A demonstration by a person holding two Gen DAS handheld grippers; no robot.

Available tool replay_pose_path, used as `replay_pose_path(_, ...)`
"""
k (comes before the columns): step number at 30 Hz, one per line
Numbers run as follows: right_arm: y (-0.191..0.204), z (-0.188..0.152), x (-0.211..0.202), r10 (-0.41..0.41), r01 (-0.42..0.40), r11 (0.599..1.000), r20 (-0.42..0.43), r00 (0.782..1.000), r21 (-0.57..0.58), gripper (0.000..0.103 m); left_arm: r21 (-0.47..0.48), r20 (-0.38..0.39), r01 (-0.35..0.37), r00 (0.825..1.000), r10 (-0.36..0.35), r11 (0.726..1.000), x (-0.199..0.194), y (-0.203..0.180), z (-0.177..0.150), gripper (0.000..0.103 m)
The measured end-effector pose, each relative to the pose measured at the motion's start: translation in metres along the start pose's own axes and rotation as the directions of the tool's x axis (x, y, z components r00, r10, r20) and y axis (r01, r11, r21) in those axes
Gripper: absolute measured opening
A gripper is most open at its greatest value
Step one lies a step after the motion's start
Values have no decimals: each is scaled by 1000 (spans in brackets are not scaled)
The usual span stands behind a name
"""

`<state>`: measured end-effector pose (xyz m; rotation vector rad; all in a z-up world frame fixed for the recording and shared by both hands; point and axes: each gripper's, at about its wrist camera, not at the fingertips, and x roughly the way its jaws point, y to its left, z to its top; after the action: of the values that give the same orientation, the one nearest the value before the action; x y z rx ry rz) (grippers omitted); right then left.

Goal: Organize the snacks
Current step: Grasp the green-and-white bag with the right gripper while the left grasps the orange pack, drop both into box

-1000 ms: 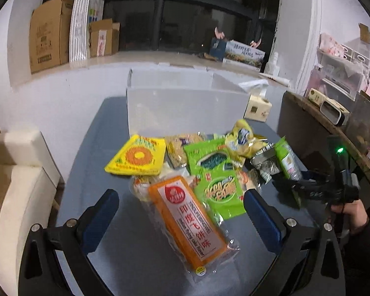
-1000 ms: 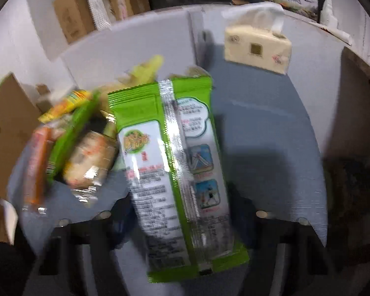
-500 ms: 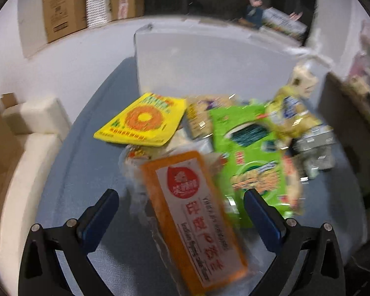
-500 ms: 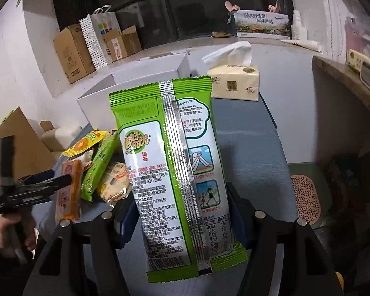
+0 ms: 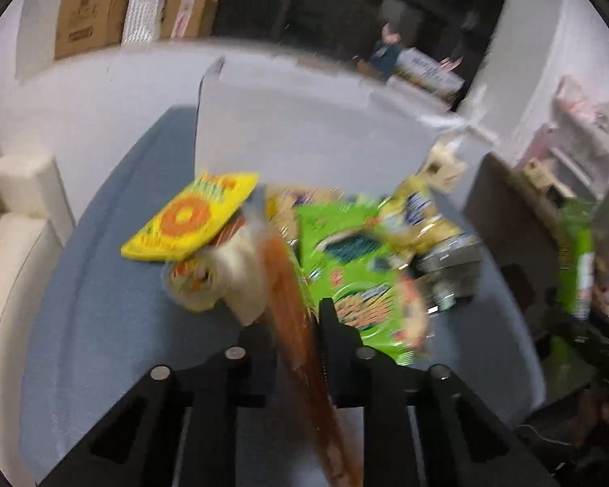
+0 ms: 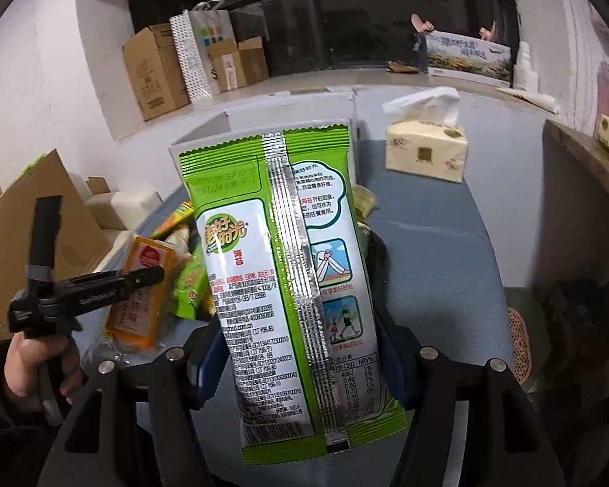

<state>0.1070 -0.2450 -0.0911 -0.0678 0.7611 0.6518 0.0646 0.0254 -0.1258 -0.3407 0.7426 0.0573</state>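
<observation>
My left gripper (image 5: pixel 294 324) is shut on the orange biscuit pack (image 5: pixel 292 300), which stands edge-on between the jaws; it also shows in the right wrist view (image 6: pixel 142 284). My right gripper (image 6: pixel 300 349) is shut on a green seaweed snack bag (image 6: pixel 280 268), held upright with its back label facing the camera. A pile of snacks lies on the blue table (image 5: pixel 113 304): a yellow pack (image 5: pixel 191 219), a green bag (image 5: pixel 353 268), a yellow-blue bag (image 5: pixel 418 211). A white bin (image 5: pixel 304 134) stands behind the pile.
A tissue box (image 6: pixel 426 150) stands at the table's far right. Cardboard boxes (image 6: pixel 158 69) sit on the ledge behind the bin. A cream sofa (image 5: pixel 16 219) is left of the table. A brown counter (image 6: pixel 580 154) runs along the right.
My left gripper moved onto the orange biscuit pack, closed on it and tipped it on edge. My right gripper lifted the green bag higher above the table.
</observation>
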Motion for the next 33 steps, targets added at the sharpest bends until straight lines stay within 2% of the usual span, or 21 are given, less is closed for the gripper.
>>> replay_pose_path(3,8,8,3,14,-14,1000,5,1000,-19,69,37,26,37,999,-38,999,-11,-1,15,14)
replay_pose_path(6,18,17,7,25,-24,999,7,1000,-41,69,17,25,89,996,-89,996,-12,4,26,14)
replay_pose_path(9,29,36,9,48,-46,996,28,998,-79,69,38,72,94,993,-96,995,-27,6,48,14)
replay_pose_path(12,37,64,18,50,-45,994,54,997,-102,69,72,140,104,984,-113,992,-35,3,89,14)
replay_pose_path(14,40,94,29,64,-55,994,81,995,-98,69,103,203,85,974,-104,991,-39,-1,129,14)
replay_pose_path(16,37,131,45,60,-52,996,103,993,-75,69,117,232,80,967,-105,990,-35,-2,164,14)
replay_pose_path(20,19,198,94,39,-39,999,72,997,3,69,125,256,37,964,-68,991,-3,0,241,14)
replay_pose_path(24,-2,245,144,-31,30,999,23,999,43,69,127,214,11,976,-39,992,44,6,282,15)
replay_pose_path(25,-10,257,156,-31,30,998,21,999,57,75,115,188,-1,982,-21,993,60,8,291,17)
replay_pose_path(26,-15,263,163,-33,32,997,13,999,69,80,98,150,-5,989,-9,995,76,9,298,24)
replay_pose_path(27,-20,268,171,-34,35,996,-11,999,81,94,83,121,-3,993,-7,997,88,10,301,37)
replay_pose_path(28,-26,272,180,-38,42,994,-44,998,98,100,77,102,-16,995,8,997,98,9,303,74)
replay_pose_path(29,-32,273,185,-46,53,992,-63,997,117,103,91,107,-33,994,23,995,103,8,303,103)
replay_pose_path(31,-36,270,188,-54,64,990,-77,996,122,103,128,123,-49,992,33,991,104,3,297,103)
replay_pose_path(33,-37,265,187,-75,81,992,-61,995,98,103,130,104,-22,995,9,991,106,1,292,103)
